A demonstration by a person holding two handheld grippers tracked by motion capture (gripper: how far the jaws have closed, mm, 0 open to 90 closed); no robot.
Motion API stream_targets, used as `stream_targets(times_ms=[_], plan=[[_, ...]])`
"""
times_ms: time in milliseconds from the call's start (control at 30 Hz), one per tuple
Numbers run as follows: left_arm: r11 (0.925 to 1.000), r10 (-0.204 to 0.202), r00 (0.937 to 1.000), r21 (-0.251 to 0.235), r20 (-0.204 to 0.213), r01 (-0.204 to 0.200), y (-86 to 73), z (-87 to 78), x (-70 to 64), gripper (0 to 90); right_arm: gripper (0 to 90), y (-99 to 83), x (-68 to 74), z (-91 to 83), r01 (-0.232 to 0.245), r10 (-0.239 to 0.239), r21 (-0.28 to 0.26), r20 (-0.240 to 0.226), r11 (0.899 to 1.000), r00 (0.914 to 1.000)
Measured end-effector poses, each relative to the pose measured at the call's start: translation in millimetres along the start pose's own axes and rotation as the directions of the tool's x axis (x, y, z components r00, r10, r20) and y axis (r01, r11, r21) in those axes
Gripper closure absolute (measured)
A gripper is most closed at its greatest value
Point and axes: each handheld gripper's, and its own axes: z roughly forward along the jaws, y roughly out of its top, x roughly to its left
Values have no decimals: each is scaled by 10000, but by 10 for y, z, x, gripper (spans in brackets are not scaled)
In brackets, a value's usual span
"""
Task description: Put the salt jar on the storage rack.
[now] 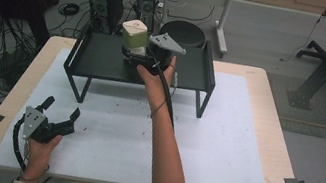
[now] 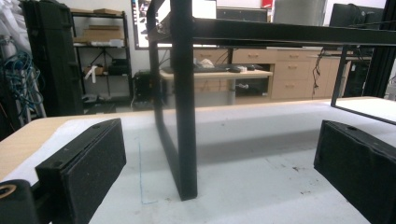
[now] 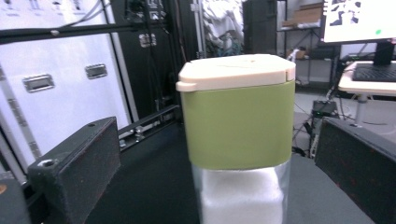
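Black-jawed left gripper (image 1: 62, 110) rests near the white mat's (image 1: 222, 147) left edge, jaws wide, holding nothing. Farther right, a green-banded, cream-lidded container (image 3: 238, 135) of white granules stands on the black shelf (image 1: 101, 57), between the right gripper's (image 1: 133, 55) spread jaws, untouched.

Dim, even overhead light; soft shadow under black shelf (image 2: 187, 93); near fingers (image 3: 74, 163) slightly blurred; bright monitor glare.

Black computer tower (image 1: 105, 4), seemingly floor-standing.
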Motion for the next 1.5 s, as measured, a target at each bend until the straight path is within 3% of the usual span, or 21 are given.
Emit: stream_targets(times_ms=[333,467,867,1500], plan=[[10000,15,10000,14,-2,-15,0,0,0,27,1,19,45,-244,71,-75,-171,-267,9998,9996],[10000,15,10000,16,-1,-15,1,0,-1,27,1,35,53,-328,306,-320,-338,-421,9990,9986],[10000,12,10000,2,3,-12,0,0,-2,28,1,-39,135,-657,773,-783,-704,-104,9945,9969],[10000,36,10000,11,3,-36,0,-1,-1,27,1,-286,179,-1228,808,-808,-1146,41,9901,9967]])
